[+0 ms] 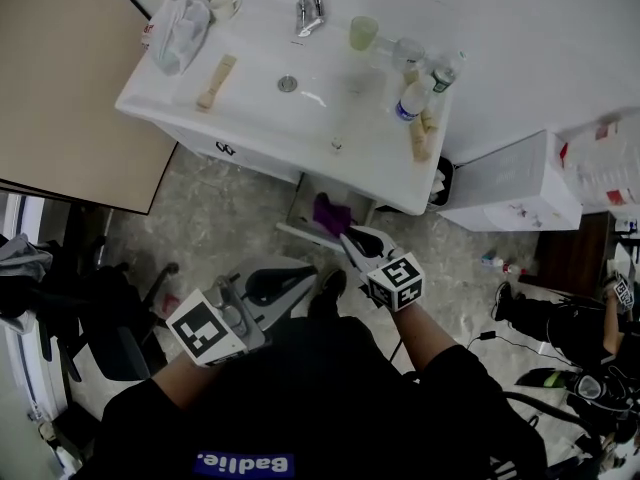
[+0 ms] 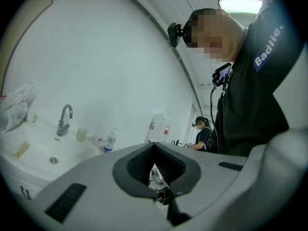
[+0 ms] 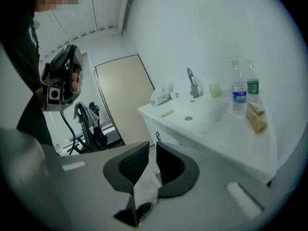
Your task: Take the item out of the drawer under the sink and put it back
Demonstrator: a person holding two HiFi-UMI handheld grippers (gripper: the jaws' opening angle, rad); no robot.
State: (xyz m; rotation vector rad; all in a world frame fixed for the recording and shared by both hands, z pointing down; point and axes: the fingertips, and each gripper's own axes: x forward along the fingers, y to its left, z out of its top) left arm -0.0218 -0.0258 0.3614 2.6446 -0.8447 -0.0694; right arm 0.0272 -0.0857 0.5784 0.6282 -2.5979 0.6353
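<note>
Head view: white vanity worktop with an oval basin and a chrome tap. The drawer under the sink is pulled out. The crumpled purple item lies inside it, toward the right side.

Right tool: jaws a narrow slit apart and clamped on nothing; only mottled grey floor shows through the gap. In the head view it sits at the drawer's front right corner, tilted a bit down. Its tips are just beside the purple item; I can't tell whether they touch.

Left tool: jaw tips together, nothing between them. It's held about level, low at the person's left, well apart from the drawer.

On the worktop:
- crumpled white plastic bag, back left corner
- tan flat tube, left of the basin
- pale green translucent cup, right of the tap
- clear plastic water bottles with blue and green labels, right side, with more tan tubes beside them

Floor is grey mottled stone. A white box-shaped cabinet stands right of the vanity, and a beige door panel is on the left. The left gripper view shows a second person in dark clothes in the background.
</note>
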